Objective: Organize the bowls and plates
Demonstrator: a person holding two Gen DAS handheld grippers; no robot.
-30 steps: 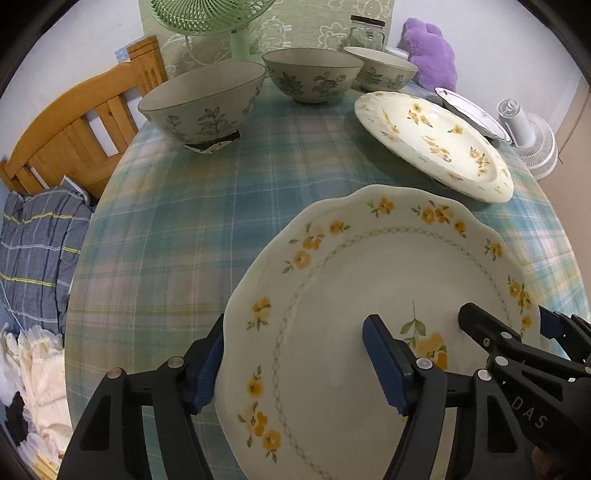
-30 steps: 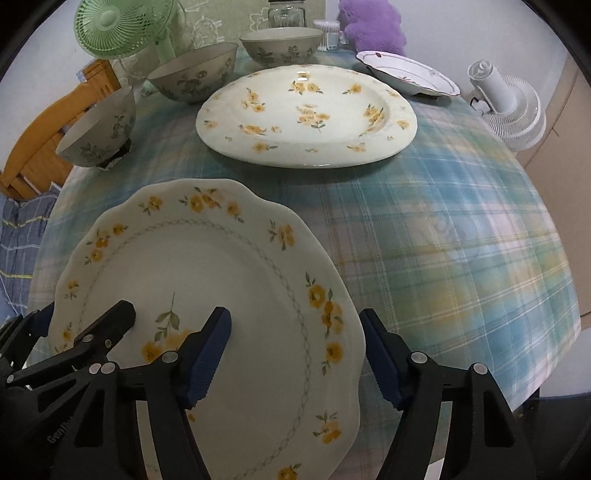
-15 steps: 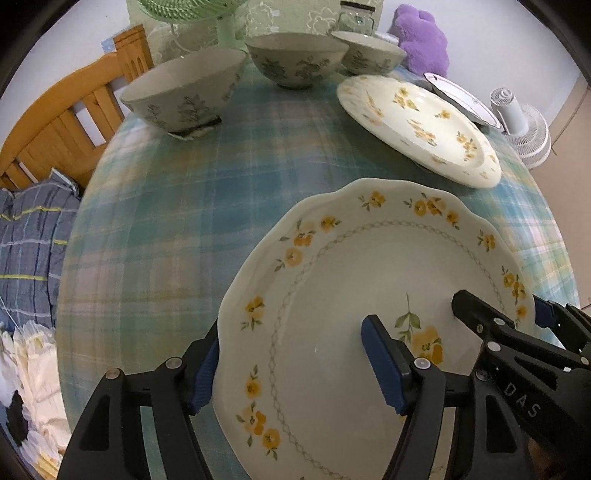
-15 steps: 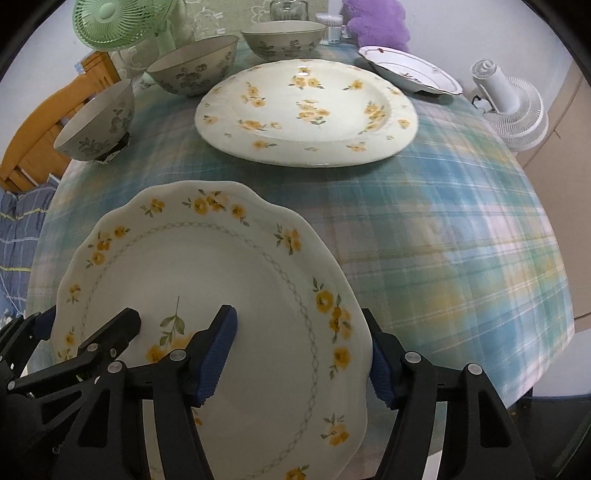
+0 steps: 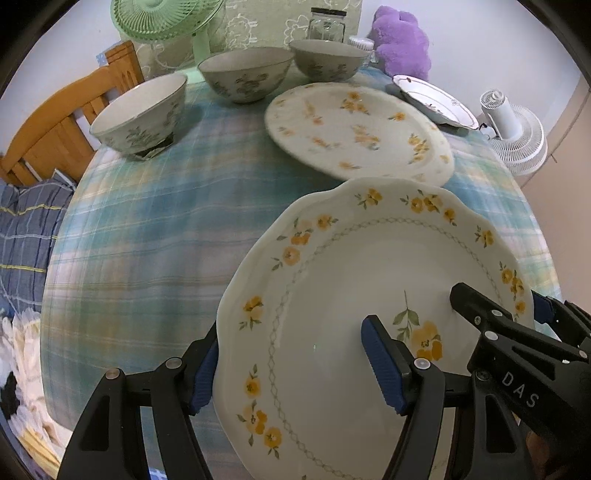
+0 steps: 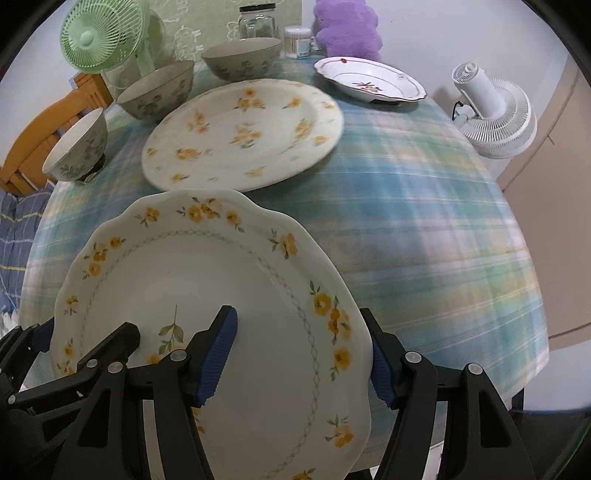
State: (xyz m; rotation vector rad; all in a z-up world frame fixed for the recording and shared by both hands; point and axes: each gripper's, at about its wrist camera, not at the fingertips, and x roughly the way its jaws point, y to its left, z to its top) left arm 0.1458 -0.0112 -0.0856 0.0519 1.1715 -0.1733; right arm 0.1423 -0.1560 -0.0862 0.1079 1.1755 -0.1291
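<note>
Both grippers hold a scalloped white plate with yellow flowers (image 5: 369, 280) (image 6: 207, 280) above the plaid table. My left gripper (image 5: 291, 365) clamps its left rim and my right gripper (image 6: 303, 354) clamps its right rim. A larger yellow-flowered plate (image 5: 354, 129) (image 6: 243, 129) lies flat just beyond it. A small white plate with a red motif (image 5: 436, 99) (image 6: 369, 79) sits at the far right. Three grey floral bowls (image 5: 142, 114) (image 5: 243, 75) (image 5: 328, 59) stand in a row at the back left.
A green fan (image 6: 99, 35), a glass jar (image 6: 258, 22), a swab container (image 6: 297, 42) and a purple plush toy (image 6: 347, 27) stand at the table's far edge. A white fan (image 6: 495, 114) is off the right side. A wooden chair (image 5: 62, 118) stands at left.
The held plate has been lifted and carried forward toward the large plate; its far rim now reaches the near rim of the large plate. Both grips are unchanged.
</note>
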